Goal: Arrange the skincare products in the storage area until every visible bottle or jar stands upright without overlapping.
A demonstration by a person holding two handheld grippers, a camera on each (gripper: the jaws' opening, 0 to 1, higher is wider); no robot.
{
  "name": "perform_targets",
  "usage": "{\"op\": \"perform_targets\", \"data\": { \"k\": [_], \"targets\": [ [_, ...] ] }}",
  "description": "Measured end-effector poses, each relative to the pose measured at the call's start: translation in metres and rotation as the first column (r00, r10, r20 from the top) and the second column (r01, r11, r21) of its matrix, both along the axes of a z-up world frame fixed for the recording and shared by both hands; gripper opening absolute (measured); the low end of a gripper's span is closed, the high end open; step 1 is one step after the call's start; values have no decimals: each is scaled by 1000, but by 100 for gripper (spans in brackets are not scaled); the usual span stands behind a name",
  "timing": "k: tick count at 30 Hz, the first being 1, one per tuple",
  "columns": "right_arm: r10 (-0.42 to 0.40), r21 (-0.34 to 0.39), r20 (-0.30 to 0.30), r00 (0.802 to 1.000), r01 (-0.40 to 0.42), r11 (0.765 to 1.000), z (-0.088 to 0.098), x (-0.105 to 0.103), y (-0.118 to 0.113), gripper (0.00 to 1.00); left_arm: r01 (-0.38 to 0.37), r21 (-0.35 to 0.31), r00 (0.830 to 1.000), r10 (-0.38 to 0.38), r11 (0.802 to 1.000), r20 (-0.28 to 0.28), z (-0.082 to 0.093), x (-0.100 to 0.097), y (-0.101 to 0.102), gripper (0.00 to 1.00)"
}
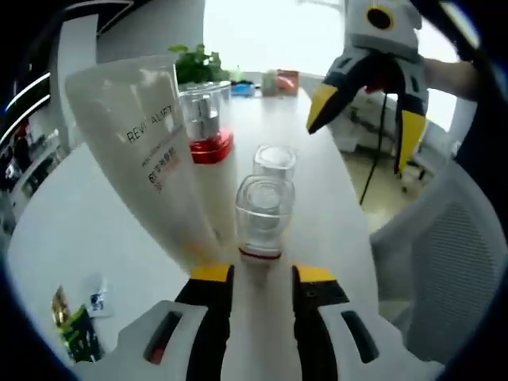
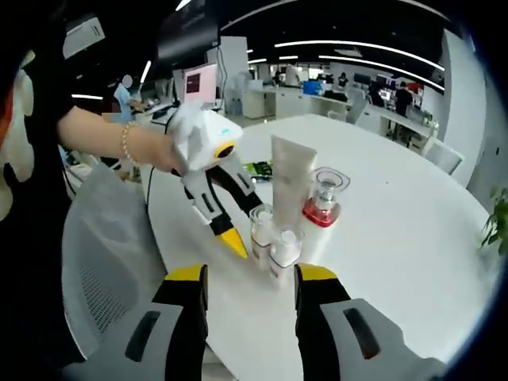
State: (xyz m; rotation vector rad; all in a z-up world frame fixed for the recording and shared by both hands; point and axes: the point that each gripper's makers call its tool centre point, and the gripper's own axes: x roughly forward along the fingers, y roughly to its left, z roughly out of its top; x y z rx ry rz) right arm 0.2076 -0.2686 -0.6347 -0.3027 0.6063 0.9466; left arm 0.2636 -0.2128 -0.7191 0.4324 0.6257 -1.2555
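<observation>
Round white table [image 2: 413, 238]: carries four skincare items grouped near its edge, all upright, none lying over another.

Tall white squeeze tube with dark lettering [image 1: 151, 151]: stands cap-down, tilted in the left gripper view by the lens; it is the item furthest from the table edge in the right gripper view [image 2: 290, 171].

Clear pump bottle with red base [image 1: 208, 127]: stands just beside the tube; seen in the right gripper view [image 2: 324, 198] to the tube's right.

Two small clear-capped bottles with white bodies: the nearer one [image 1: 263, 216] stands just ahead of the left hand-held gripper's jaws, the further one [image 1: 275, 165] close behind it; in the right gripper view the pair [image 2: 284, 248] and [image 2: 260, 226] stand side by side, whether touching cannot be told.

Left hand-held gripper [image 1: 262, 274]: white and black body, yellow-tipped jaws parted and holding nothing; in the right gripper view [image 2: 232, 238] it is held by a person's hand [image 2: 155, 155] with a beaded bracelet, its yellow tip just beside the small bottles.

Right hand-held gripper [image 2: 248, 274]: jaws spread apart, nothing between them; in the left gripper view [image 1: 361, 119] it hangs above the table's far side, well apart from the bottles.

Surroundings: grey mesh chair [image 2: 103, 262] beside the table; green potted plant [image 1: 198, 63] beyond the bottles; small printed packets [image 1: 75, 317] on the table.
</observation>
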Motion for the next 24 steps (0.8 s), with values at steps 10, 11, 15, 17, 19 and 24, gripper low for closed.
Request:
{"op": "perform_targets", "data": {
  "k": [10,11,15,17,19,24],
  "targets": [
    [-32,37,2,999,32,999,6,-8,23,54,-115,-33,993,114,993,-42,20,-13,29,45],
    [-36,41,-1,999,36,999,6,-9,26,55,-129,-38,991,127,991,-49,22,-14,33,47],
    [-43,54,-4,999,43,998,5,-16,38,55,-181,-47,982,178,982,-59,28,-23,54,49],
    [-46,55,-5,999,46,997,5,-19,42,58,-217,-51,974,212,975,-81,30,-29,66,50],
    [-59,55,-9,998,59,997,4,-23,45,59,-258,-61,963,252,964,-91,30,-31,80,54],
    [-133,102,-36,990,136,985,0,-28,49,67,-349,-100,933,335,932,-135,35,-39,110,59]
  ]
}}
